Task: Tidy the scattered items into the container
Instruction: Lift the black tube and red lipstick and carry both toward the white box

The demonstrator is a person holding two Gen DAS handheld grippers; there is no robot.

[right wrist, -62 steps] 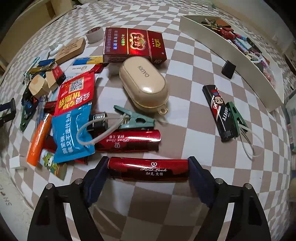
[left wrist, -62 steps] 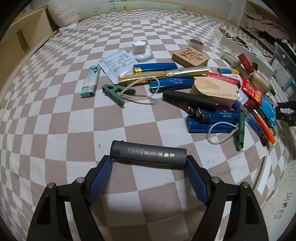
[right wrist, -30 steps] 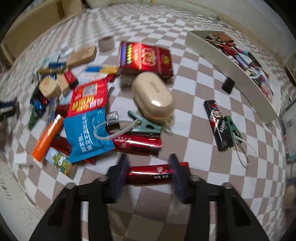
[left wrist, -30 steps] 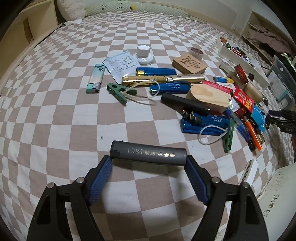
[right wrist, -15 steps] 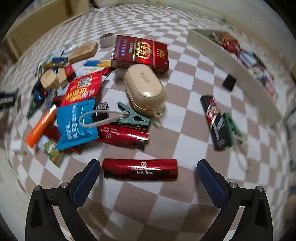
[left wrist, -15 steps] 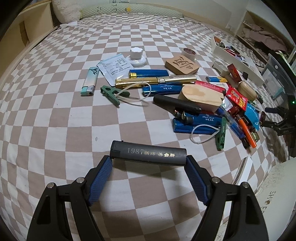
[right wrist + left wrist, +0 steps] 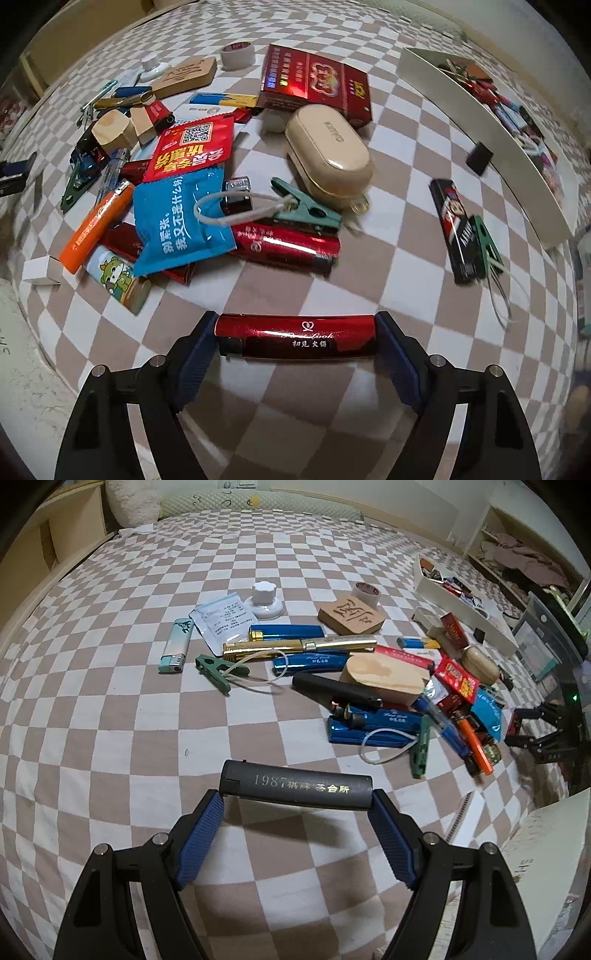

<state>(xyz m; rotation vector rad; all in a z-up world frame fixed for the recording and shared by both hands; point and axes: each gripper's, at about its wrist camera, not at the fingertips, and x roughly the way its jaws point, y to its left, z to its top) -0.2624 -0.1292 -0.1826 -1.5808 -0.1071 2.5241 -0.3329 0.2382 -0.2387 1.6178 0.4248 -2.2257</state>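
My left gripper [image 7: 295, 802] is shut on a dark grey lighter [image 7: 295, 784], held end to end above the checked bedcover. In the right wrist view my right gripper [image 7: 296, 320] has its jaws closing on a red lighter [image 7: 295, 336] that lies crosswise between them, and the blue pads touch both of its ends. The long white container [image 7: 480, 122] lies at the right with several small items inside; in the left wrist view the container [image 7: 461, 607] is far right. Scattered lighters, clips and packets lie in between.
A beige case [image 7: 328, 151], a red carton [image 7: 314, 79], a teal clip [image 7: 306, 212], a second red lighter [image 7: 284, 245] and a black lighter [image 7: 456, 229] lie ahead of the right gripper. Blue lighters [image 7: 373, 723] and a wooden block [image 7: 380, 675] lie ahead of the left. The bed edge is near.
The right gripper's jaws opened wide with the red lighter lying on the cover, then came down and closed on its ends. The left gripper kept its hold on the grey lighter.
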